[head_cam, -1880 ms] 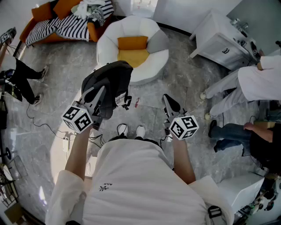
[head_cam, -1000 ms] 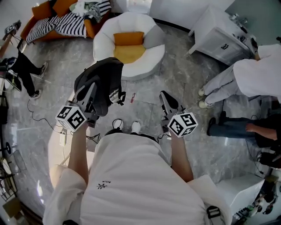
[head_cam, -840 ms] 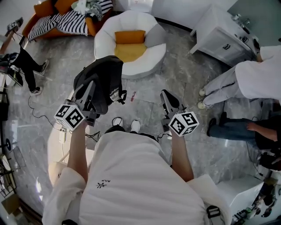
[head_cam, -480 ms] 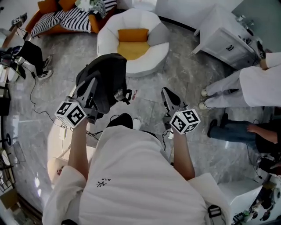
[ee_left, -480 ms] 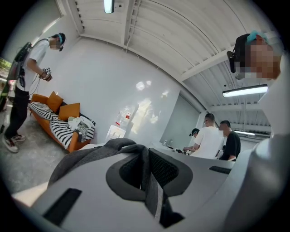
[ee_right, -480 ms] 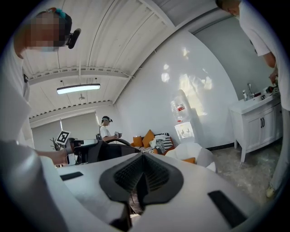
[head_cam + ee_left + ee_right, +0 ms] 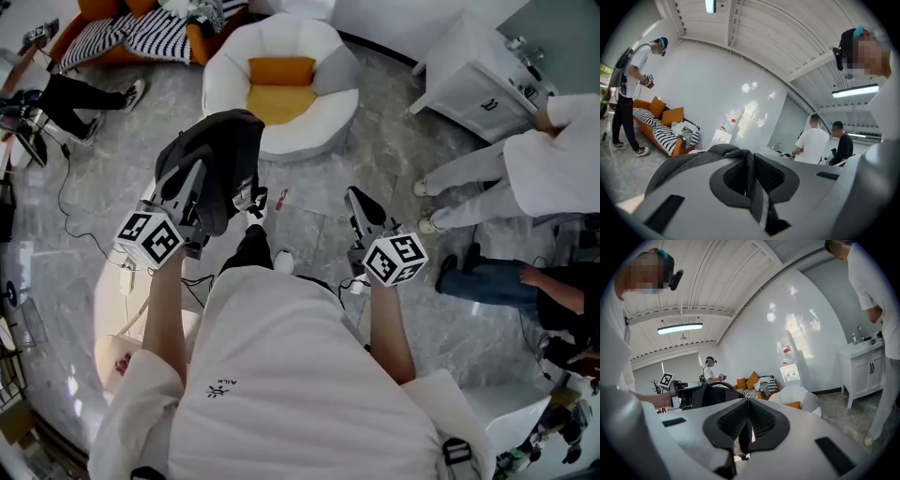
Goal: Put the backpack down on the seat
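Black fabric backpack (image 7: 225, 155) hangs pinched in the left claw (image 7: 195, 178), short of the round white armchair (image 7: 328, 103). The right claw (image 7: 360, 202) is pressed together, empty. That thin pinch may slip, dropping it on the grey marble floor (image 7: 314, 225).

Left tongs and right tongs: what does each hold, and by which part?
The left tongs are shut on the black backpack, pinching a strap or fold of its grey fabric. The right tongs are shut and hold nothing.

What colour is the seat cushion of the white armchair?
The seat cushion is mustard yellow, with an orange back cushion behind it. The head view shows it best.
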Available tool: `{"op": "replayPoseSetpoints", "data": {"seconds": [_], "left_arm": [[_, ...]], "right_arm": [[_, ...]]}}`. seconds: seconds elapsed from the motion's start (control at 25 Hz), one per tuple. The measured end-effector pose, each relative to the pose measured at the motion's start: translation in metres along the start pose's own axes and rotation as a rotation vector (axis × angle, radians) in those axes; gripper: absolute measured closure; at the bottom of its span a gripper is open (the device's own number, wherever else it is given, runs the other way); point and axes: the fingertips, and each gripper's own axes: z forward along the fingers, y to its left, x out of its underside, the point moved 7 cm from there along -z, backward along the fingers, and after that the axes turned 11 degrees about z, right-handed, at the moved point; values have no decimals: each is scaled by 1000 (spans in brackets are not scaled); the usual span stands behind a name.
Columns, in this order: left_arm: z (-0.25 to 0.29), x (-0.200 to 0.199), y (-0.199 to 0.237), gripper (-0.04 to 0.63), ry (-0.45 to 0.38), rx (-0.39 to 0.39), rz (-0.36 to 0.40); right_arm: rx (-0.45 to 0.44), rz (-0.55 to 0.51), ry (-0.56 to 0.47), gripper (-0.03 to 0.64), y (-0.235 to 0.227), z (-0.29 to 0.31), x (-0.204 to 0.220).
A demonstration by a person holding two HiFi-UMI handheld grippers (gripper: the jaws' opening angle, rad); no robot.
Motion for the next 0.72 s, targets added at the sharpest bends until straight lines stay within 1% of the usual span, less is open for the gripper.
{"op": "replayPoseSetpoints", "data": {"seconds": [0.4,0.72], "left_arm": [[13,7,20,552,-9,4,-12],[71,-13,67,552,10,45,-15]], "right_arm": [[-34,-14,4,592,1,33,4],[-21,-7,19,592,-11,100,-28]]}}
